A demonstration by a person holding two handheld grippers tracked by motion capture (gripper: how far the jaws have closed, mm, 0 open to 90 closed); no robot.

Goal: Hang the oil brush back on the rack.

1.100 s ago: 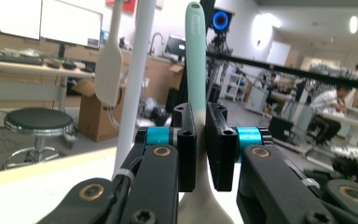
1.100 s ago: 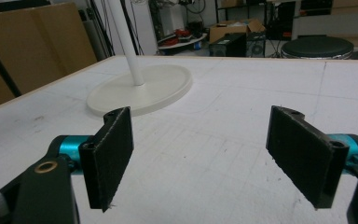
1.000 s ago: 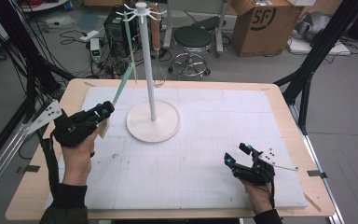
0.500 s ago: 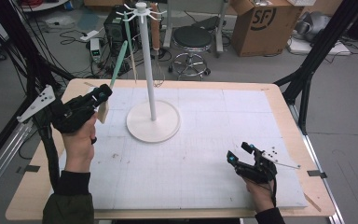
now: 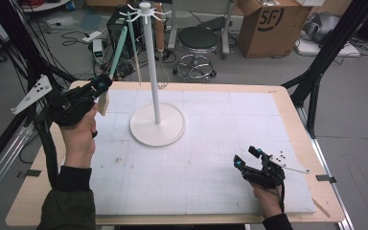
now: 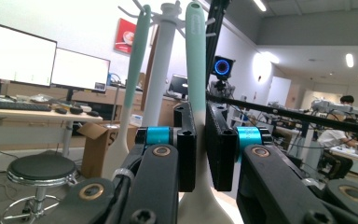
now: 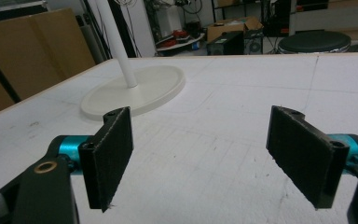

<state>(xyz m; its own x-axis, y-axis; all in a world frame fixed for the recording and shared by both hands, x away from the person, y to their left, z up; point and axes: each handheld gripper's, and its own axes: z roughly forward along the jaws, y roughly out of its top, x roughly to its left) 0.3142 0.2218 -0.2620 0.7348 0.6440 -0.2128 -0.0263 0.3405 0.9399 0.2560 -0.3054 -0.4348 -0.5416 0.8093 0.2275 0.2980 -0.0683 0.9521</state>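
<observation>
A white hook stand [image 5: 149,57] rises from a round base [image 5: 158,125] on the white mat; its pole [image 6: 161,70] shows close ahead in the left gripper view. My left gripper [image 5: 101,86] is shut on a spatula [image 5: 117,52] with a mint handle [image 6: 196,56] and a cream blade. It is held up left of the stand, with the handle tip near the top hooks. A second mint-handled utensil [image 6: 137,60] and a whisk [image 5: 161,72] hang from the hooks. My right gripper [image 5: 246,159] rests low at the mat's front right, open [image 7: 200,154] and with nothing between its jaws.
Behind the table stand a round stool [image 5: 199,40], a cardboard box [image 5: 268,24] and cables on the floor. Black frame struts [image 5: 316,72] flank the table's right side, and others run along its left. The stand's base [image 7: 135,91] lies ahead of the right gripper.
My left gripper has risen and moved back with the spatula, bringing the handle tip up near the stand's hooks. The right gripper has stayed where it was.
</observation>
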